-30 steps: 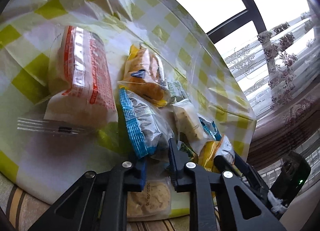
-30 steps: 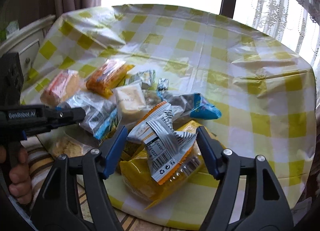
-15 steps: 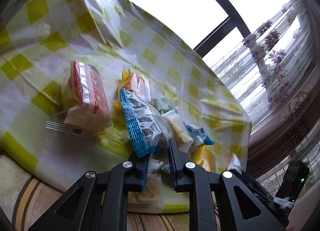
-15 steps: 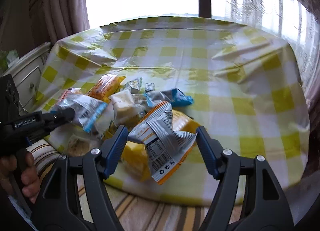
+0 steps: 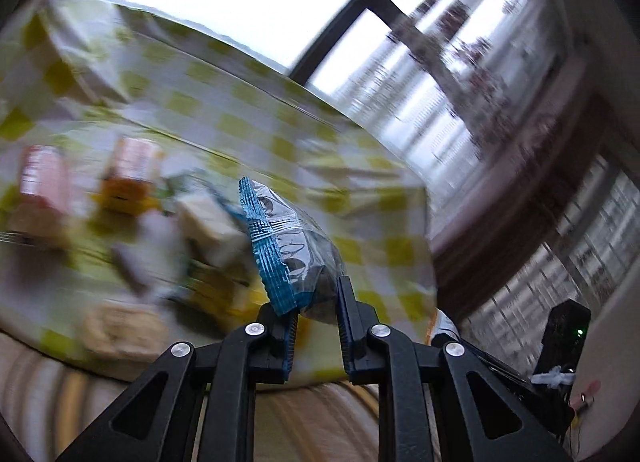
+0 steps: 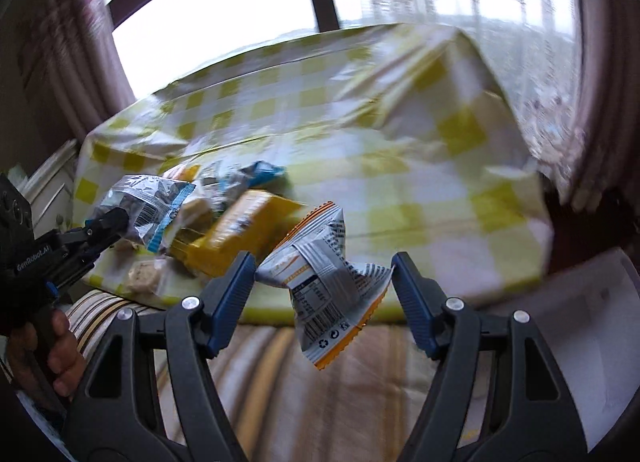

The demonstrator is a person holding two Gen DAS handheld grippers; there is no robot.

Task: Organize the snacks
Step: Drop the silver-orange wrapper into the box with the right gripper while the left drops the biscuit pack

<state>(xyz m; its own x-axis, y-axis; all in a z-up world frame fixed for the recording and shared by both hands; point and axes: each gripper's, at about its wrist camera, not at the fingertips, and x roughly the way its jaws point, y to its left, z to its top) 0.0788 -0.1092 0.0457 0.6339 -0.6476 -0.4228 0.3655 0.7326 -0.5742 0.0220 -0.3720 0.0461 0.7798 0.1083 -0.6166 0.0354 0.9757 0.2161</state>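
With both packets already off the table (image 6: 400, 150), the left gripper (image 5: 316, 302) is clamped on the corner of a blue-edged clear snack bag (image 5: 288, 246), which sticks out toward 11 o'clock from the jaws. The right gripper (image 6: 322, 282) has its jaws wide but pressed on the sides of a crumpled silver-and-orange packet (image 6: 324, 282), long axis running 12 to 6 and the tail hanging below the pads. My read: the rest of the snack pile (image 6: 240, 230) lies at 10 o'clock of the right gripper, nearer the left one, but no drop-off container is in view, so I can't tell which way either packet goes.
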